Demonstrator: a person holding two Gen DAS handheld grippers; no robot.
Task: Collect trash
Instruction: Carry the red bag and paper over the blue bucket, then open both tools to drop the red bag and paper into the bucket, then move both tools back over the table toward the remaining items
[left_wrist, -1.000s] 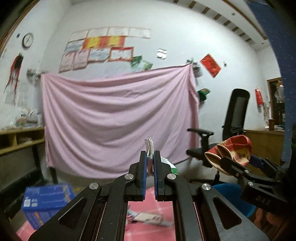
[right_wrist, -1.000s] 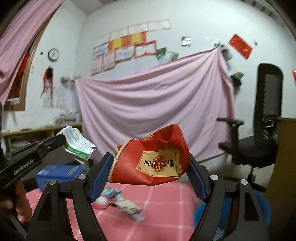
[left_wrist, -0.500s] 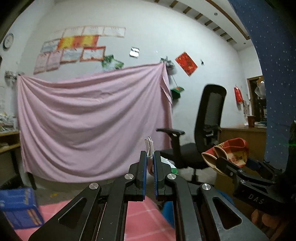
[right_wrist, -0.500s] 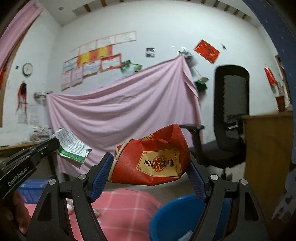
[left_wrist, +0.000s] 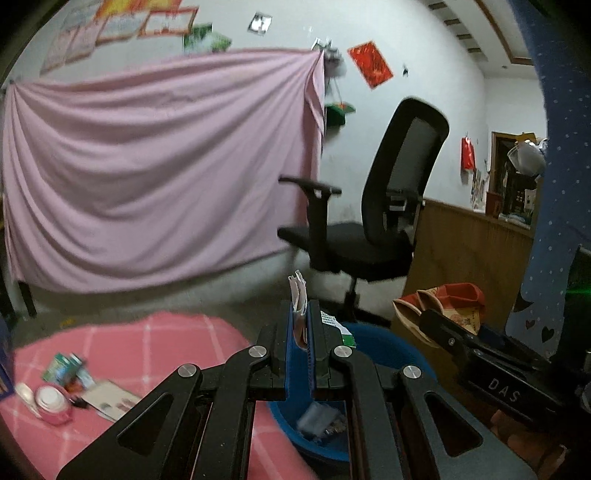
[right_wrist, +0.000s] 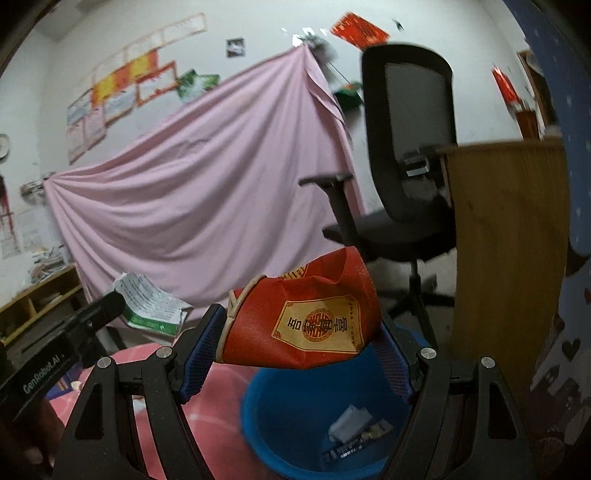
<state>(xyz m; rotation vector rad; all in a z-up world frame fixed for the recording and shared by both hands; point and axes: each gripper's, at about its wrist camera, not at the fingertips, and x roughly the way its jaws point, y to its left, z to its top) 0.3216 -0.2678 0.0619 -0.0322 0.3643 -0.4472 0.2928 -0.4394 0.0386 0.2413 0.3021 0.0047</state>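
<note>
The crushed red paper cup (right_wrist: 301, 325) sits centre frame in the right wrist view, clamped sideways between the blue pads of the right gripper (right_wrist: 295, 350), directly above the open blue basin (right_wrist: 266, 417) in the lower middle. A few scraps already lie in the basin's bottom. The left gripper (left_wrist: 300, 332) has its jaws pressed together on a folded printed leaflet (left_wrist: 298, 295) that sticks up from them; in the left wrist view the basin's rim shows just beyond and below the fingertips.

The step in hand looks like the drop. To do it well, each gripper should be over the basin's open middle rather than its rim before the jaws part, and the cup, being light and dented, should be let go from low enough not to bounce out. The leaflet may cling to a pad, so open that gripper wide. More litter lies on the pink checked mat (left_wrist: 155, 343) at lower left, including a small can (left_wrist: 50, 400).
</note>
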